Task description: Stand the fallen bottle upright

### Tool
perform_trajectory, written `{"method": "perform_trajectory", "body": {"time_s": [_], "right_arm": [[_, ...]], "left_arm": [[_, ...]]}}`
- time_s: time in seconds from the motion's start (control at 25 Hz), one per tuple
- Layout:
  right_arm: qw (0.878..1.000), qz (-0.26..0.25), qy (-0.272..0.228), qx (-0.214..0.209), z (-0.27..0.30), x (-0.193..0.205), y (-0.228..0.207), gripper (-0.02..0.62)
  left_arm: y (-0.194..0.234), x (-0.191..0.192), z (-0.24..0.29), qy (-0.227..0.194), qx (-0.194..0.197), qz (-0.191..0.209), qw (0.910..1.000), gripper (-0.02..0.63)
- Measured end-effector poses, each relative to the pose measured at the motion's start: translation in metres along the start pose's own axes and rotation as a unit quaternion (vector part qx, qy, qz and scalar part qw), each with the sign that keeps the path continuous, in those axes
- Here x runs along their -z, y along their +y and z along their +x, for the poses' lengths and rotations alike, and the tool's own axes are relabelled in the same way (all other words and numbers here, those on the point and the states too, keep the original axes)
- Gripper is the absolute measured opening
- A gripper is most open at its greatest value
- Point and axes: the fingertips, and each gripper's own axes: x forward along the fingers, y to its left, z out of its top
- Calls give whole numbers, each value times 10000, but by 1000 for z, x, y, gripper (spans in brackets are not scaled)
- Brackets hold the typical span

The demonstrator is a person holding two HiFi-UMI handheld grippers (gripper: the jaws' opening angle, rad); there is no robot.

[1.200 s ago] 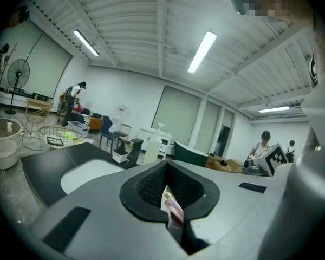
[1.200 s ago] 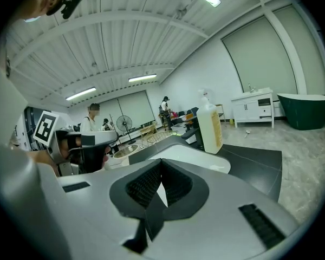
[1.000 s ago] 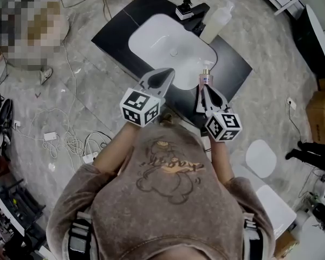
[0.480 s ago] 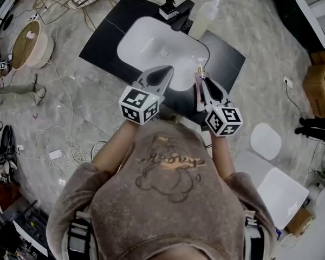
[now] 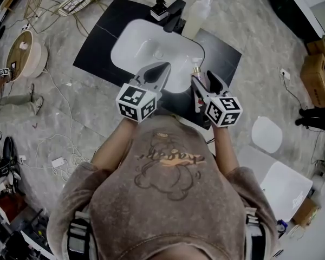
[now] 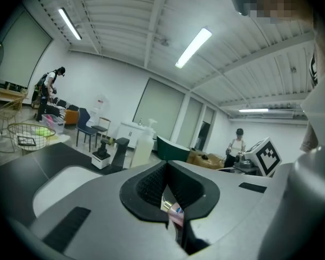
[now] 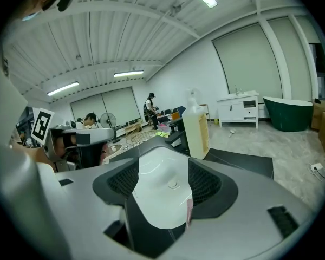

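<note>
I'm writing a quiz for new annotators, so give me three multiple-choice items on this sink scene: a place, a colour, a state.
1. Where does the large pump bottle stand? A on a chair; B on the counter beside the faucet; C on the floor.
2. What colour is the basin? A white; B green; C black.
3. How do the left gripper's jaws stand? A wide apart; B together; C clamped on the faucet.
B: it stands on the black top next to the faucet. A: the bowl is white. B: the jaws meet in the left gripper view.
</note>
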Motion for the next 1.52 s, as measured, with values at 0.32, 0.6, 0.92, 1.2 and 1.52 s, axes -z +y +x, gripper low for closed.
{"method": "perform_trajectory", "body": {"time_s": [0.32,0.6,0.92,1.2,1.52], "right_arm": [[9981,-144,586,-72,42,14,-24,270],[9937,-163,1104,53,77,37,-56,270],[9848,-186,1724,131,111,72,-79,270],[9723,-250,2300,342,129,103,-99,271],[9575,-330,2825,484,140,125,-111,259]], "left_arm": [[9,-2,6,37,-27,-1,10000,18],[19,-4,13,47,-83,-15,10000,18],[32,-3,20,131,-200,0,9997,18],[46,-2,21,201,-334,-23,9992,18],[60,3,18,274,-485,-87,9984,18]]}}
